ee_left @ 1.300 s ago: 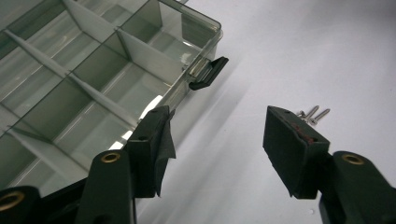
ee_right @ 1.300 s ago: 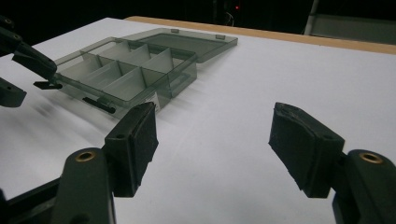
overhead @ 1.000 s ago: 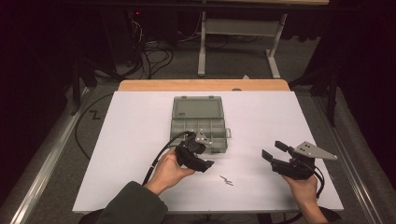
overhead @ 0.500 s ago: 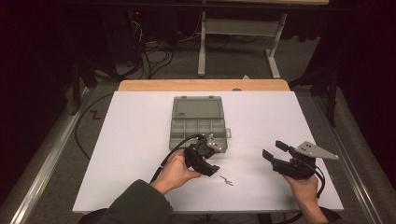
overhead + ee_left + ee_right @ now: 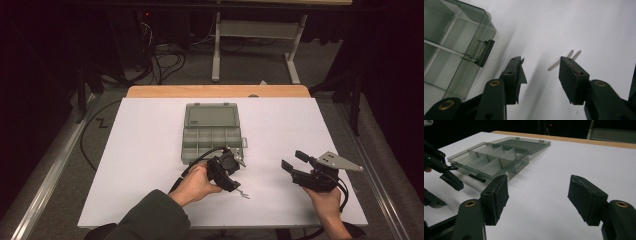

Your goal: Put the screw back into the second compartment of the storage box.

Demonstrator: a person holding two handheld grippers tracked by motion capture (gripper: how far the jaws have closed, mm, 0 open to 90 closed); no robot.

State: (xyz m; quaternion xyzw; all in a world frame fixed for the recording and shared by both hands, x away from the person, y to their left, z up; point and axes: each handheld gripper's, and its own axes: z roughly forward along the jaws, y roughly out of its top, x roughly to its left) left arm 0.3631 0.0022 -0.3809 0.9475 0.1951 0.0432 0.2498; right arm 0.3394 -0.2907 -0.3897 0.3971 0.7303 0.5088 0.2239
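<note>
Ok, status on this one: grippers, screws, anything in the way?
Left gripper open, jaws just closing, over two screws, not gripped. Right gripper open, empty. Organizer box open beside; nothing blocking.

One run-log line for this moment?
left gripper: jaws just closing, nearing screws, nothing gripped | right gripper: open, idle | organizer box: lid open

no readable text, no labels, no brands, no numbers, no signs on anything in view
</note>
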